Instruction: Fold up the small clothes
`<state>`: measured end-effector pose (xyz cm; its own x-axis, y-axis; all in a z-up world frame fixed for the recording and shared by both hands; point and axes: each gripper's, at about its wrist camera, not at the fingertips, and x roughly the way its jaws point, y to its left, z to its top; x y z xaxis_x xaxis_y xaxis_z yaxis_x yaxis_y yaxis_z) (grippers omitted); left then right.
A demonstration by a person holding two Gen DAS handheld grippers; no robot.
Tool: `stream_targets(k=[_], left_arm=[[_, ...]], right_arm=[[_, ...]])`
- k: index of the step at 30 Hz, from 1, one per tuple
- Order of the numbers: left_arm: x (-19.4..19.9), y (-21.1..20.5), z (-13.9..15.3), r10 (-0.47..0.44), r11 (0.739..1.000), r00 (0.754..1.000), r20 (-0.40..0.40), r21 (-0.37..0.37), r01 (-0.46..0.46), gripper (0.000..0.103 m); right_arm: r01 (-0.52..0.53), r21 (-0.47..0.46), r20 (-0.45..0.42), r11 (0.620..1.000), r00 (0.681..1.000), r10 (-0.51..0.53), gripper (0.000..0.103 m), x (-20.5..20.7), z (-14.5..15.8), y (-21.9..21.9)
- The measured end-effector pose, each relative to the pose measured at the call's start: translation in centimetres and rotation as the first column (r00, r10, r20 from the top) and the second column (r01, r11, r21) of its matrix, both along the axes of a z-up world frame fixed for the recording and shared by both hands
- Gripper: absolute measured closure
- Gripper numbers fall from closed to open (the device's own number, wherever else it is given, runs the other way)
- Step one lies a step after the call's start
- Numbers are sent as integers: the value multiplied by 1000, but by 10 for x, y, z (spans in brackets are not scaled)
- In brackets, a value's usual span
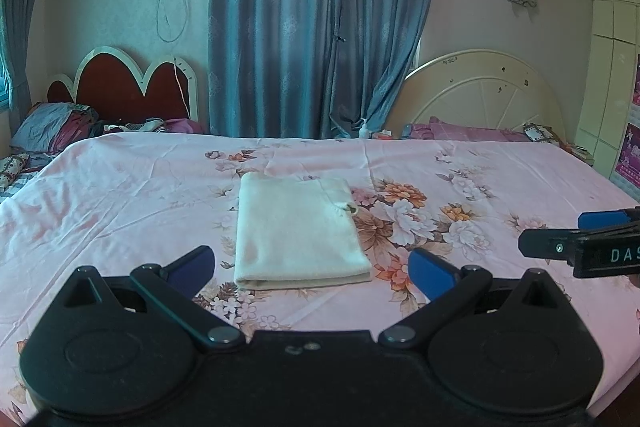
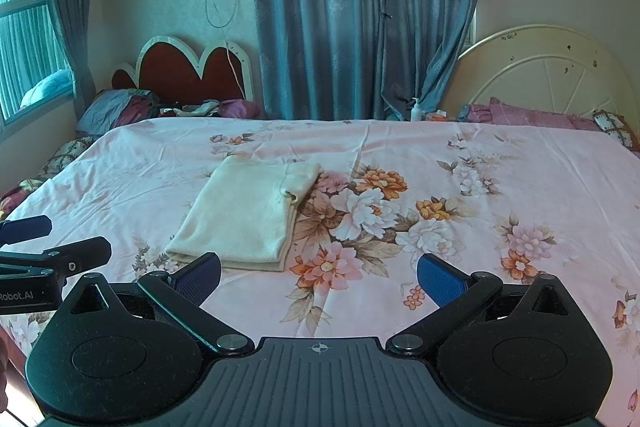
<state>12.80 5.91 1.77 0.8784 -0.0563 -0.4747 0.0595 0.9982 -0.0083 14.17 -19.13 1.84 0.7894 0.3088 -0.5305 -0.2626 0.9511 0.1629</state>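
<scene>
A cream-white small garment (image 1: pixel 298 229) lies folded into a flat rectangle on the pink flowered bedsheet (image 1: pixel 120 203). It also shows in the right wrist view (image 2: pixel 248 215). My left gripper (image 1: pixel 312 269) is open and empty, held just in front of the garment's near edge. My right gripper (image 2: pixel 320 279) is open and empty, to the right of the garment and a little nearer. The right gripper's fingers (image 1: pixel 560 245) show at the right edge of the left wrist view. The left gripper's fingers (image 2: pixel 52 253) show at the left edge of the right wrist view.
The bed (image 2: pixel 480 155) fills the middle ground. Two headboards (image 1: pixel 132 83) (image 1: pixel 484 95) stand behind it, with blue curtains (image 1: pixel 316 19) between them. Piled bedding (image 1: pixel 56 125) lies at the far left, pink pillows (image 1: pixel 472 133) and a pump bottle (image 1: pixel 363 129) at the far right.
</scene>
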Motion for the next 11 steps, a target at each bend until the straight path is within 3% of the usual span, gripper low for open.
stream_targets(k=[4,11], left_arm=[[-1,-1,0,24,999,1000,10,31,-24,3],[-2,-1,0,25,1000,1000,10,14,-25,3]], right_arm=[[-1,-3,1,1000,1000,1,0,-1,0,0],[-20,-3,2,1000,1000,20,0,1,1,-4]])
